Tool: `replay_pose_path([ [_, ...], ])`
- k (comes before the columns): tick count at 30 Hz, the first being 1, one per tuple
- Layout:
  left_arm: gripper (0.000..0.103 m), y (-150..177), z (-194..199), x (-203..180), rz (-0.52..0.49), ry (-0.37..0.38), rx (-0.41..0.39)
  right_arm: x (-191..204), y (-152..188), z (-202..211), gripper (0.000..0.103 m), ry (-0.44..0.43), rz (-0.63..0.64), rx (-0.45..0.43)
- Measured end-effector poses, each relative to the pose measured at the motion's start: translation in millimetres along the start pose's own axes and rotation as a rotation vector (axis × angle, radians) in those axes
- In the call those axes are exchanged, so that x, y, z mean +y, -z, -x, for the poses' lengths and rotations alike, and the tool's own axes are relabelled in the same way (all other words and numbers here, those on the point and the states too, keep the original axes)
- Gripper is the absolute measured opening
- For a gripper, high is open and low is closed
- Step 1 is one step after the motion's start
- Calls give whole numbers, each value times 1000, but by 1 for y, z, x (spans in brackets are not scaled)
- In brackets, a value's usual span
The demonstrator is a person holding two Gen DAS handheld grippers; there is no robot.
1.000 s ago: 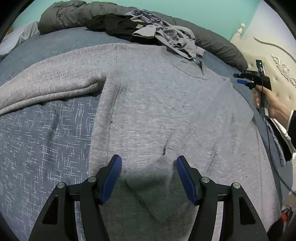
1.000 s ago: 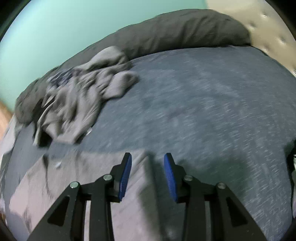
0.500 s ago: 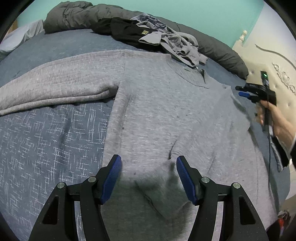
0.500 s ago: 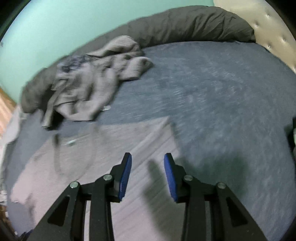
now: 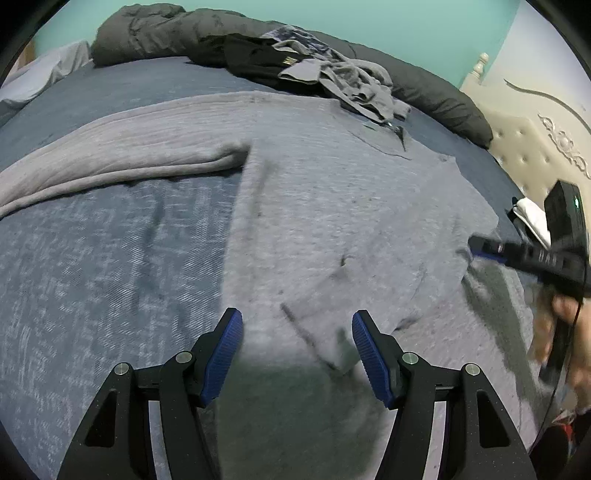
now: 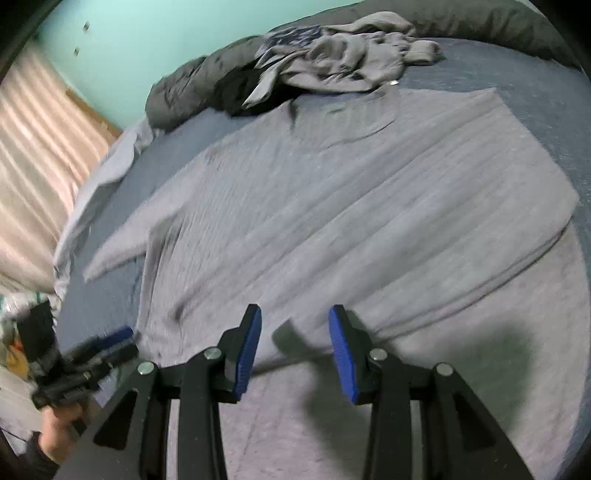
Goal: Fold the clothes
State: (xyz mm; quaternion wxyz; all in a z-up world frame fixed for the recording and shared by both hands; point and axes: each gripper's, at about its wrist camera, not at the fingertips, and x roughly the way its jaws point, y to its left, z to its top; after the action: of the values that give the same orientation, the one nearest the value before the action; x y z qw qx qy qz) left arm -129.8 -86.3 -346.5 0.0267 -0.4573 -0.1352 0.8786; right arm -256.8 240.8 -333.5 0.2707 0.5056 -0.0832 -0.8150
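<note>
A bed under a blue-grey woven cover carries everything. A light grey knitted long-sleeved sweater lies flat across its middle. Beyond the sweater's collar sits a crumpled heap of grey and black clothes — behind that heap, a rolled dark grey duvet lines the far edge.

Bed, covered by a blue-grey spread with a pale woven fleck. Dark grey duvet, bunched in a long roll along the far edge of the bed, running to the corner by the headboard. Headboard cream, tufted with buttons, carved scrollwork above. Wall behind the bed, mint green. Pale sheet hanging off the bed's left edge. Beyond that edge, a pinkish curtain in vertical folds, blurred. Small white post standing at the headboard's end.
</note>
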Motion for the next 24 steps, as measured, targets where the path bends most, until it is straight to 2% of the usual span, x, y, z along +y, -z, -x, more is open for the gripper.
replay_pose_path([
  [2,66,3,4,3,0,-3,-4,9,9,-17,38,23,5,47],
  [6,66,7,14,8,-2,-11,-21,25,16,-35,40,127,75,65],
  [19,66,8,37,29,52,17,-56,67,12,-47,40,159,134,60],
  [24,66,9,41,39,73,18,-63,89,37,-63,40,194,179,91],
])
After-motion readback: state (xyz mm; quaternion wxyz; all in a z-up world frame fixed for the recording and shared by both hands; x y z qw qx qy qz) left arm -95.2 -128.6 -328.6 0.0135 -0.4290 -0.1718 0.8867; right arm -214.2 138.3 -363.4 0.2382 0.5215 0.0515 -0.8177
